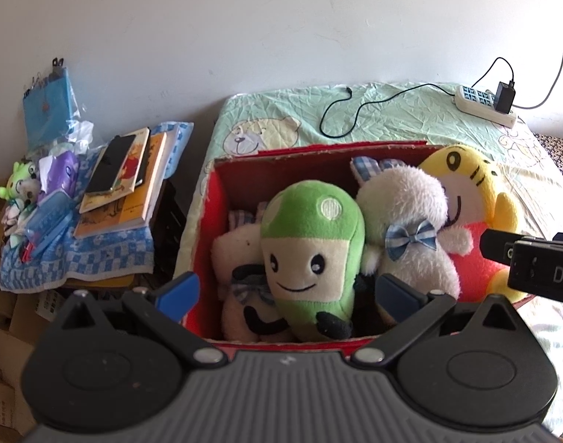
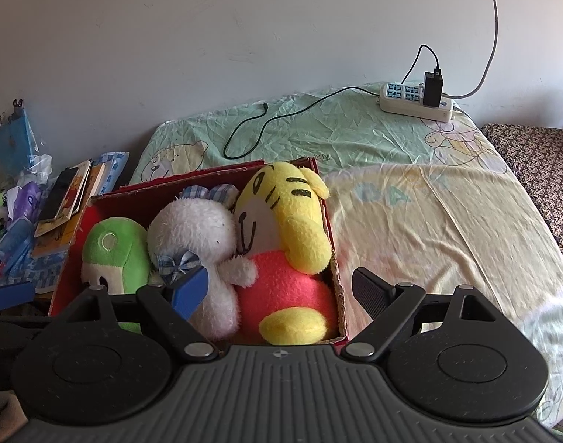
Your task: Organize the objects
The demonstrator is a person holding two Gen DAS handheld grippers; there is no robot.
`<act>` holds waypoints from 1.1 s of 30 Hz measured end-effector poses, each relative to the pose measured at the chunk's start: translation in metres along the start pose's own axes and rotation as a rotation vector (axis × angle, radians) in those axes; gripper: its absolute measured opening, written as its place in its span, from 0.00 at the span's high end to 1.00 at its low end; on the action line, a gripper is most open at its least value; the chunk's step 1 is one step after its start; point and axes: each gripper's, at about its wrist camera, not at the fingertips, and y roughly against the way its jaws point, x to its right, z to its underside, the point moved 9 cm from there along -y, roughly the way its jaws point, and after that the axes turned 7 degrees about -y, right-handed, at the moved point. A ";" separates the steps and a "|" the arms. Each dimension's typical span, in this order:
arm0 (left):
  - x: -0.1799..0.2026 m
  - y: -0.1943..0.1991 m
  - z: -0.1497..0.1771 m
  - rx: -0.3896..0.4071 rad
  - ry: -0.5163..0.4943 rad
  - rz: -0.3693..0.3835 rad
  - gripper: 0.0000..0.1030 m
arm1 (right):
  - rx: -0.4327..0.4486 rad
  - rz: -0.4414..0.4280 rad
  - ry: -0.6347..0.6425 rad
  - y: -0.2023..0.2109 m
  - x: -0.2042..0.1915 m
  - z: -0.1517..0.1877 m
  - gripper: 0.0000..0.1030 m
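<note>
A red cardboard box (image 1: pixel 217 203) (image 2: pixel 333 254) stands on the bed, packed with plush toys: a green mushroom plush (image 1: pixel 311 254) (image 2: pixel 111 254), a white sheep with a blue checked bow (image 1: pixel 407 229) (image 2: pixel 196 236), a yellow tiger in red (image 1: pixel 473 214) (image 2: pixel 285 236), and another white plush (image 1: pixel 237 258) under the green one. My left gripper (image 1: pixel 287 295) hangs open above the box's near edge, fingers either side of the green plush, holding nothing. My right gripper (image 2: pixel 281 291) is open over the tiger and sheep, empty.
To the left, a low stand under a blue checked cloth (image 1: pixel 97 254) carries books (image 1: pixel 126 188), a phone, a pencil case and small toys (image 1: pixel 19 184). A power strip (image 1: pixel 484 105) (image 2: pixel 416 101) with a charger and black cable (image 2: pixel 281 118) lies on the bedsheet (image 2: pixel 447 214).
</note>
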 end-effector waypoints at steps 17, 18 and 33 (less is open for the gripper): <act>-0.008 -0.010 0.005 -0.018 -0.012 -0.001 0.01 | -0.009 -0.019 -0.005 -0.007 -0.012 0.004 0.15; -0.009 -0.009 0.004 -0.016 -0.010 -0.002 0.01 | -0.008 -0.022 -0.002 -0.007 -0.013 0.004 0.15; -0.010 -0.014 -0.001 -0.016 0.003 -0.020 0.01 | -0.008 -0.048 0.026 -0.012 -0.017 0.000 0.15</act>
